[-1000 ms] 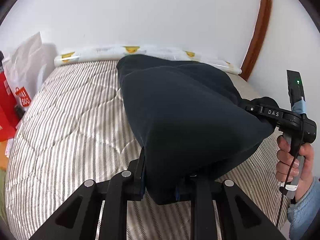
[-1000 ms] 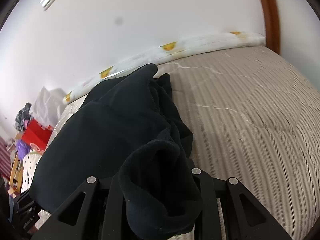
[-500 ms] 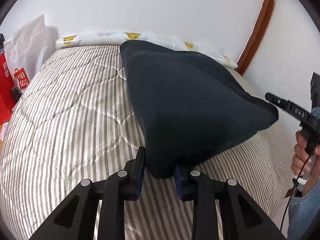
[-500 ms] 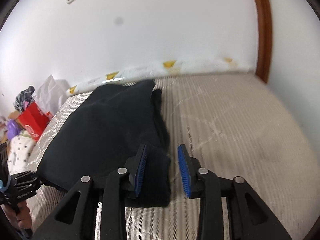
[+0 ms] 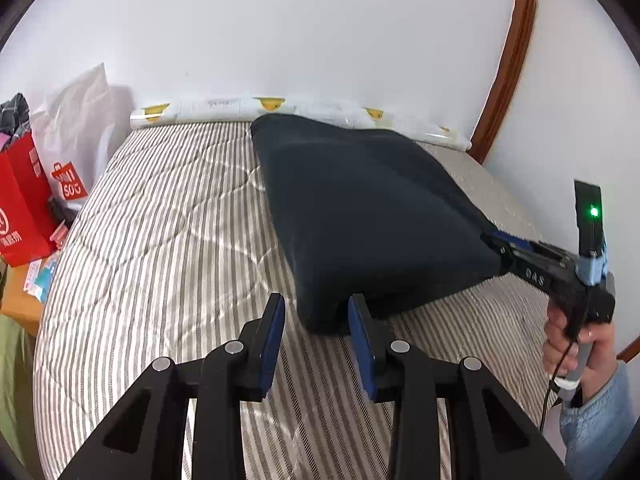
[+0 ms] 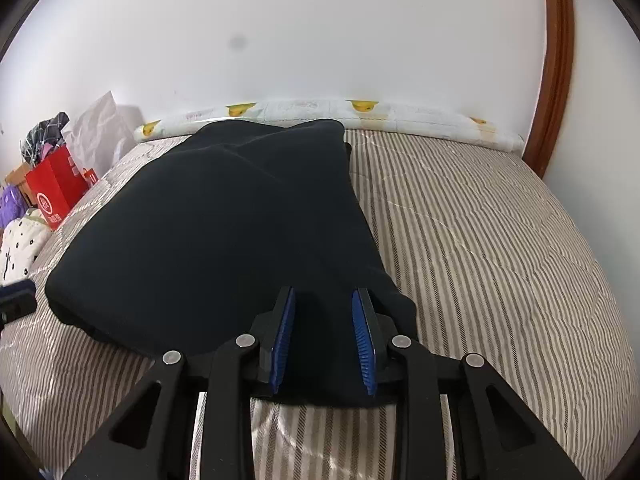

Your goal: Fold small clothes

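A black garment (image 5: 360, 208) lies spread flat on the striped bed (image 5: 160, 240). In the left wrist view my left gripper (image 5: 316, 308) is at its near left corner. Its jaws are opening, the corner sits loosely between the blue pads (image 5: 276, 328), and they do not press it. My right gripper (image 5: 520, 252), held by a hand (image 5: 580, 340), is at the garment's right corner. In the right wrist view the right gripper (image 6: 323, 294) hovers over the garment's (image 6: 224, 220) near edge. Its jaws are closing, with fabric below them and nothing pinched.
A rolled pad with yellow duck prints (image 5: 224, 106) runs along the wall at the bed's far edge. A red shopping bag (image 5: 20, 200) and a white bag (image 5: 76, 120) stand left of the bed. A wooden door frame (image 5: 508, 60) rises at the right.
Both grippers were shut on the raised garment. It has since come down flat on the bed and both pairs of jaws have let go of it.
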### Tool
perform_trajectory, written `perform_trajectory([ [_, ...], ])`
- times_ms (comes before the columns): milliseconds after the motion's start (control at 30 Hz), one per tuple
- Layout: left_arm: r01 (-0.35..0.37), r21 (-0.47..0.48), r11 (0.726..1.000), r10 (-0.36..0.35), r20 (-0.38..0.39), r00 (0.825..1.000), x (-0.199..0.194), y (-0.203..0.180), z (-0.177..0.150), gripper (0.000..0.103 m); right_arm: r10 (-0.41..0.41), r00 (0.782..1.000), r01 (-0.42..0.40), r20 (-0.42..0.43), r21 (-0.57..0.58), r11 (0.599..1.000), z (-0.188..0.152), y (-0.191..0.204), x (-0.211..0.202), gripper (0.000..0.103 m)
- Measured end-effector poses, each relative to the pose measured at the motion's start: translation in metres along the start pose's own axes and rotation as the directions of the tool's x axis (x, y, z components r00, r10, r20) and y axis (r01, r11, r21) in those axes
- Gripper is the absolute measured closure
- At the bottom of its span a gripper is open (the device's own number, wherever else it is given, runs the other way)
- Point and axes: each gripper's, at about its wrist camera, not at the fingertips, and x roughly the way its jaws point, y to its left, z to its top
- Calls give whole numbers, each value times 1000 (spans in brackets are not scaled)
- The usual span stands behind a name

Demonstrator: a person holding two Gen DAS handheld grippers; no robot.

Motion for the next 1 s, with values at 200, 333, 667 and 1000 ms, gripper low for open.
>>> perform_trajectory([
  [200,-5,13,1000,4,5,1000,22,-6,19,72,15,999,-15,-28,0,1000,-5,-4,-13,77],
  [333,2,6,1000,-2,-19,1000,40,-3,20,68,-13,1000,12,-22,-22,1000,-2,-6,-27,77],
  [667,38,13,999,-37,-75,997,52,7,23,65,-13,1000,13,0,31,999,59,-26,-17,61],
  [1000,-14,4,1000,14,-36,999,67,43,75,65,84,996,-83,-38,22,996,137,-14,57,58],
])
